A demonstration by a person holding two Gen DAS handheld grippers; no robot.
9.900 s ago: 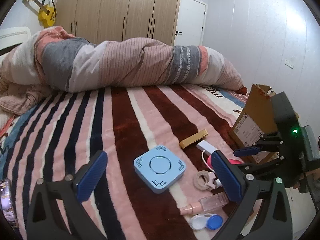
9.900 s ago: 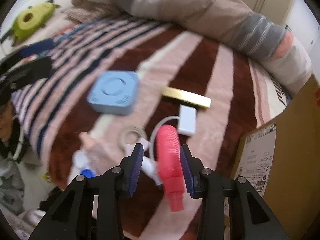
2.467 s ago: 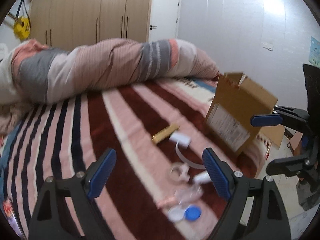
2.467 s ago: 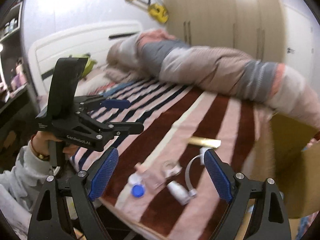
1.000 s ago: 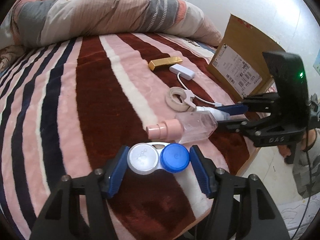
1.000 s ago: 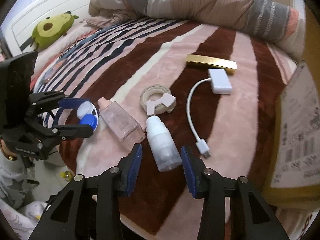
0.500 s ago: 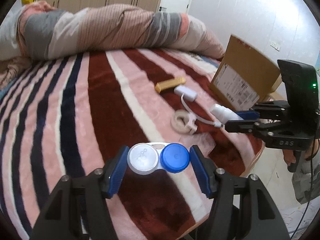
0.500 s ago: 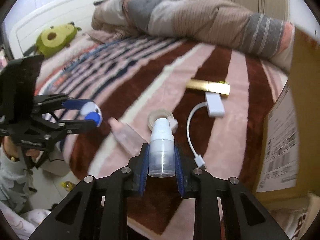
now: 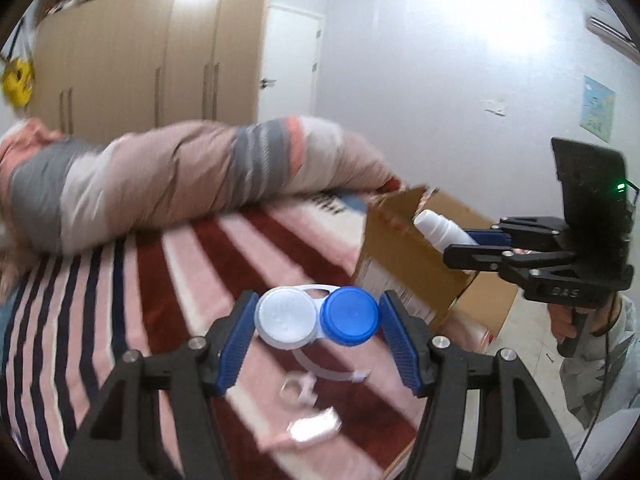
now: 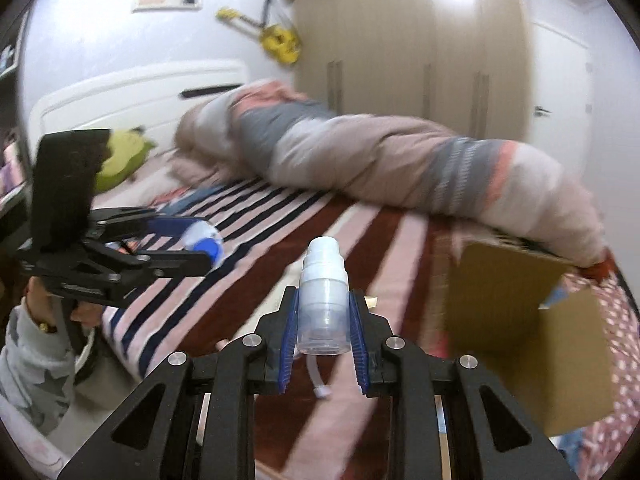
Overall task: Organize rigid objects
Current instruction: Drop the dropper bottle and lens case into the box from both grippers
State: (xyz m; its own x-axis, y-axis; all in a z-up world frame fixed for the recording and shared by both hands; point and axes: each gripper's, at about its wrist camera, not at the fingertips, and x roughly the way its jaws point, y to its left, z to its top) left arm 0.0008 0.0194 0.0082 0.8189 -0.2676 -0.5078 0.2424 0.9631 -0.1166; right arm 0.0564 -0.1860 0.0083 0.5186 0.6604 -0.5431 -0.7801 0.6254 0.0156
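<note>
Left gripper (image 9: pixel 318 330) clamping the lens case (image 9: pixel 318 316) sideways between its blue pads, white cap on the left, blue cap on the right, jaws about half spread and pressing on both ends. Hovering up above the striped blanket (image 9: pixel 192 276), well clear of it. Right gripper (image 10: pixel 323 330) squeezing the white bottle (image 10: pixel 323 300) tight, jaws nearly all the way in, nozzle pointing away from the camera. Also floating over the bed, just left of the open cardboard box (image 10: pixel 520 320). From the left wrist view, right gripper (image 9: pixel 466 246) showing up at the far right with the bottle (image 9: pixel 438 230) poking out over the box (image 9: pixel 404 256) rim, person's hand (image 9: pixel 568 320) gripping the handle below. From the right wrist view, left gripper (image 10: pixel 200 246) sitting at the left with the case (image 10: pixel 202 240) in it, sleeve (image 10: pixel 32 364) underneath. Still lying down on the blanket near the left gripper: tape ring (image 9: pixel 298 390), white cable (image 9: pixel 332 374), clear bottle (image 9: pixel 316 428), all pretty blurry. Rolled-up duvet (image 9: pixel 192 176) stretching across the far side, wardrobe (image 9: pixel 144 56) behind it.
</note>
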